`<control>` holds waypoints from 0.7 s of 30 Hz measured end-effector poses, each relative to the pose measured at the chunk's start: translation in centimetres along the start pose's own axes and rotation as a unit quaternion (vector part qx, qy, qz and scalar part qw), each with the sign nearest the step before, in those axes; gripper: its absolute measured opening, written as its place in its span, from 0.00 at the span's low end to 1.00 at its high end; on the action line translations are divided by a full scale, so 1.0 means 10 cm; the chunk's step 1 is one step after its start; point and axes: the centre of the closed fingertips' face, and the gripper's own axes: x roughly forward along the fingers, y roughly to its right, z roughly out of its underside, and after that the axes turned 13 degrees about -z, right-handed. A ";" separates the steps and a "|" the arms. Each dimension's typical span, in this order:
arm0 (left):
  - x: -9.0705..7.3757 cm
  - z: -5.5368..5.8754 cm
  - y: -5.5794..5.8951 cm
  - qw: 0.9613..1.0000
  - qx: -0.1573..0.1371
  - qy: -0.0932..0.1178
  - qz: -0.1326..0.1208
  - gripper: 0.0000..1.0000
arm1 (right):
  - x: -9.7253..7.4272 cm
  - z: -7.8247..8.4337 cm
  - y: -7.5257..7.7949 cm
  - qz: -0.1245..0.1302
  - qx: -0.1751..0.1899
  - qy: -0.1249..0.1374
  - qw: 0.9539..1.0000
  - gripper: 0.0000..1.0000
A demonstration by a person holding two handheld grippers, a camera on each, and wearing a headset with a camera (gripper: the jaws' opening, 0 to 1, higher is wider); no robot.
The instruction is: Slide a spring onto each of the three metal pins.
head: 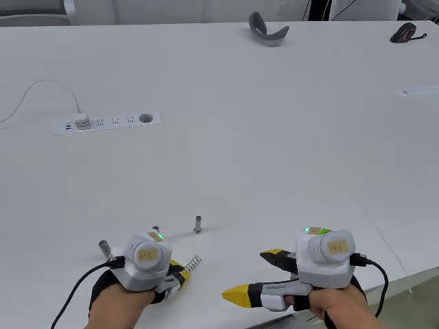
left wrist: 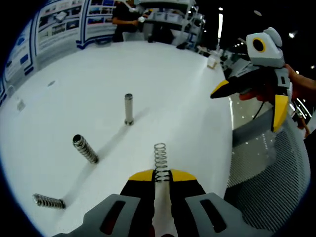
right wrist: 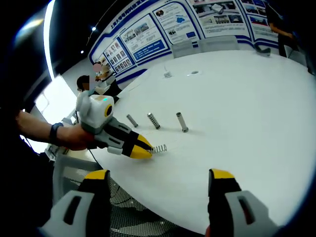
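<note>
My left gripper (head: 184,271) is shut on one end of a small steel spring (head: 193,262), which sticks out past the yellow tips (left wrist: 160,158). A bare metal pin (head: 198,224) stands upright on the white table just beyond it (left wrist: 129,108). Two more pins, each with a spring on it, stand to the left: one (left wrist: 85,148) close by, the other (left wrist: 48,201) near the view's edge. My right gripper (head: 254,275) hovers open and empty over the table's front edge, apart from the pins (right wrist: 158,177). The right gripper view shows the left gripper (right wrist: 143,150) with its spring (right wrist: 159,148).
A white power strip (head: 106,123) with a plugged-in cable lies at the mid left. A grey curved object (head: 266,31) and a black item (head: 407,32) sit at the far edge. A mesh chair (left wrist: 266,187) stands below the table's front edge.
</note>
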 end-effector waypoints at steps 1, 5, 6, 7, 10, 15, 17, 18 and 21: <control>-0.02 0.01 -0.01 1.000 -0.001 0.001 0.000 0.10 | 0.00 0.00 0.00 -0.001 0.000 0.000 1.000 0.83; -0.14 0.10 -0.06 1.000 0.001 0.001 -0.002 0.10 | 0.02 0.02 -0.02 -0.005 0.000 -0.004 1.000 0.83; -0.17 0.11 -0.06 1.000 0.001 0.001 -0.002 0.10 | 0.02 0.02 -0.02 -0.005 0.000 -0.005 1.000 0.83; -0.21 0.13 -0.08 1.000 0.001 0.002 -0.004 0.10 | 0.02 0.03 -0.02 -0.005 -0.001 -0.007 1.000 0.83; -0.29 0.17 -0.11 1.000 -0.005 0.003 -0.006 0.10 | 0.02 0.05 -0.03 -0.008 -0.003 -0.011 1.000 0.82; -0.43 0.17 -0.13 1.000 -0.011 0.013 -0.011 0.10 | 0.03 0.05 -0.06 -0.014 -0.006 -0.014 1.000 0.82; -0.48 0.16 -0.14 1.000 -0.013 0.016 -0.012 0.10 | 0.04 0.03 -0.07 -0.016 -0.005 -0.013 1.000 0.81; -0.50 0.16 -0.14 1.000 -0.013 0.018 -0.013 0.10 | 0.04 0.03 -0.07 -0.016 -0.005 -0.012 1.000 0.81; -0.56 0.13 -0.17 1.000 -0.013 0.023 -0.016 0.10 | 0.06 0.02 -0.09 -0.019 -0.006 -0.010 1.000 0.80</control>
